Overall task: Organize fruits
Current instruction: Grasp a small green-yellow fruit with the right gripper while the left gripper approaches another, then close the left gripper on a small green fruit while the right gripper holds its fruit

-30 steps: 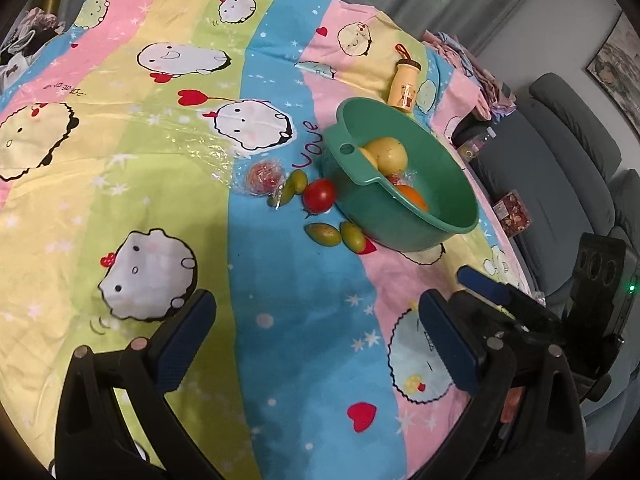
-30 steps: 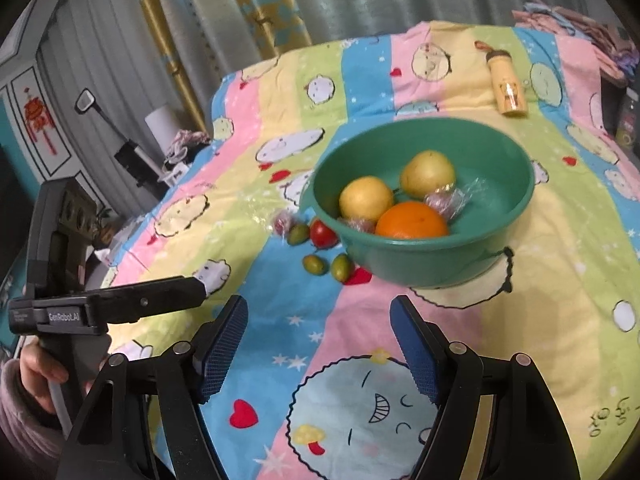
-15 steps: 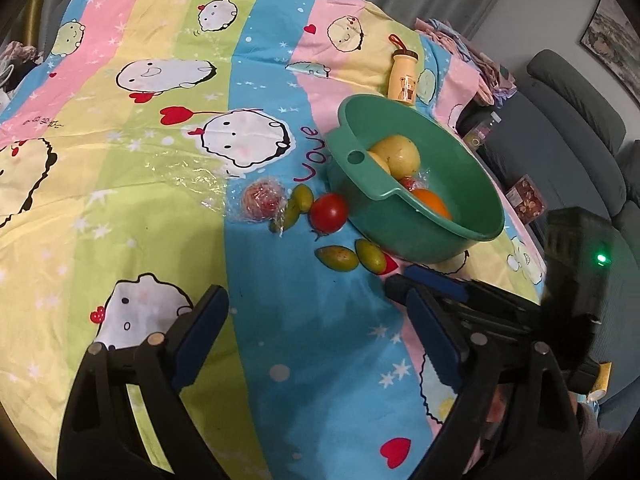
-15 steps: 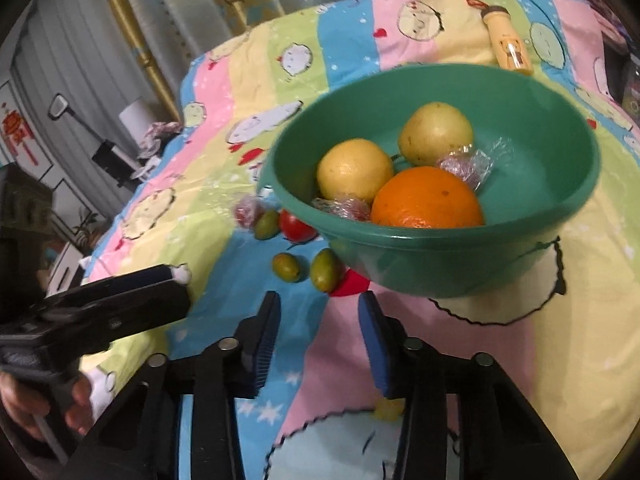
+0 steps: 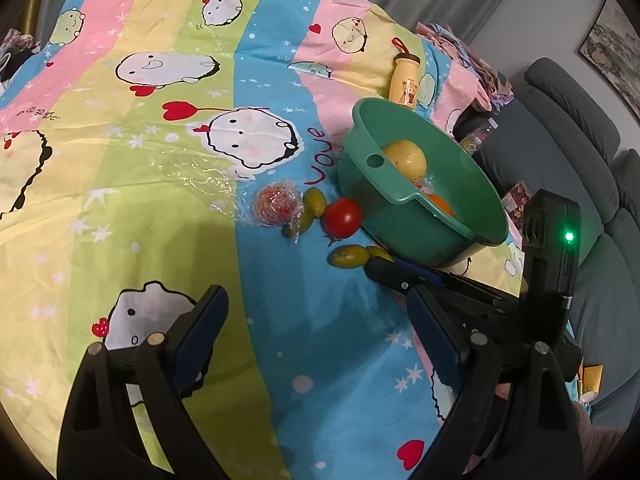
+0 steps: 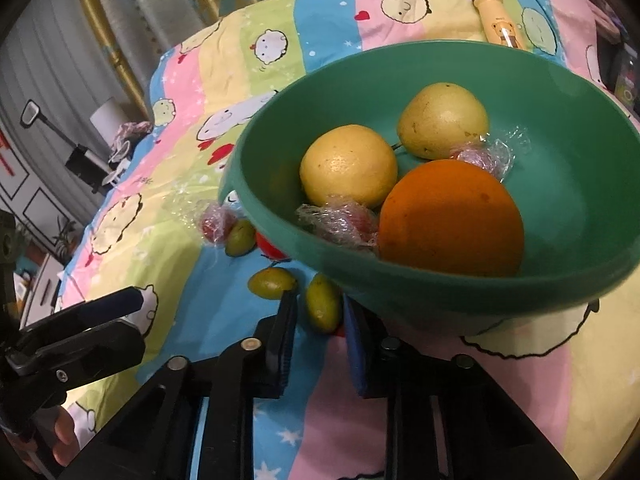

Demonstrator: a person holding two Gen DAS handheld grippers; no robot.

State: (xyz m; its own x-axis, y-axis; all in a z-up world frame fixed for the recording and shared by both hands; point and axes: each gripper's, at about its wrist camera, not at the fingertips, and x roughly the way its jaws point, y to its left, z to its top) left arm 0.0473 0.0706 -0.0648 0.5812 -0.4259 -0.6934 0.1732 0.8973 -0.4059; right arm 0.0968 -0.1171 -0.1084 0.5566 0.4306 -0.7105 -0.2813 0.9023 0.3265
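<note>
Right claw (image 6: 318, 312) low over striped cartoon-print bedsheet (image 6: 192, 120), blue-padded fingers (image 6: 286, 328) narrowly apart, straddling small green oval fruit (image 6: 323, 307), contact unclear. Second green oval fruit (image 6: 271, 278) just left. Round green plastic bowl (image 6: 560, 280) close ahead: orange (image 6: 451, 218), two yellow round fruits (image 6: 349, 172), plastic-wrapped pieces (image 6: 340, 220). Left claw (image 6: 96, 312) at frame's left.

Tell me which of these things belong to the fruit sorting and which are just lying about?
Part of the job:
green bowl
orange
two yellow fruits
red tomato
small green fruits
wrapped red fruit
right tool

Just lying about:
yellow bottle
loose plastic wrap
cartoon sheet
grey sofa
</note>
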